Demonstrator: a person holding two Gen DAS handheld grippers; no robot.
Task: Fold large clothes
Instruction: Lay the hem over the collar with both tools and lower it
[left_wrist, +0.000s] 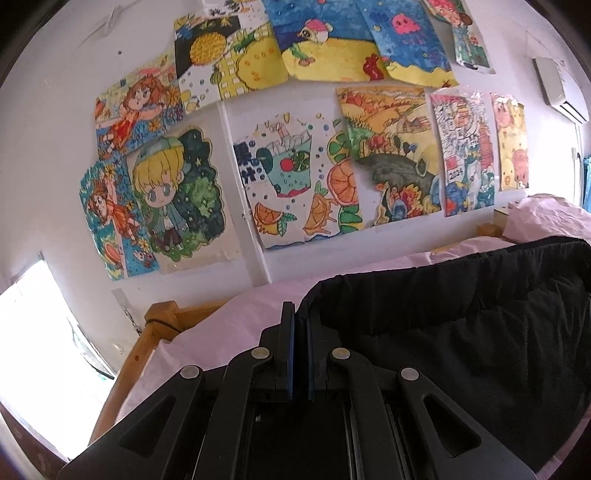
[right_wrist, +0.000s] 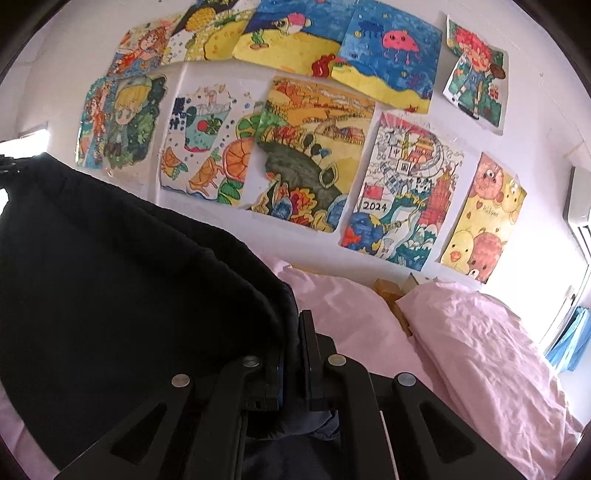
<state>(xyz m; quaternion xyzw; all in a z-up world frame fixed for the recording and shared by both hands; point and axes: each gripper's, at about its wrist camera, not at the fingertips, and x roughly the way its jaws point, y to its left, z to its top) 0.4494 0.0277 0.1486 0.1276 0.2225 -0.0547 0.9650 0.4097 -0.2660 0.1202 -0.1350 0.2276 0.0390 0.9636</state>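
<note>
A large black padded garment (left_wrist: 461, 332) hangs stretched between my two grippers above a bed with pink sheets (left_wrist: 229, 332). My left gripper (left_wrist: 300, 314) is shut on the garment's left top corner; the cloth runs off to the right. In the right wrist view the same garment (right_wrist: 129, 277) spreads to the left. My right gripper (right_wrist: 297, 321) is shut on its right top corner, with cloth bunched between the jaws.
A white wall (left_wrist: 55, 147) behind the bed carries many children's drawings (right_wrist: 317, 147). A wooden bed frame (left_wrist: 162, 321) runs along the left. A pink pillow or duvet (right_wrist: 480, 343) lies at the right. An air conditioner (left_wrist: 557, 88) hangs high on the right.
</note>
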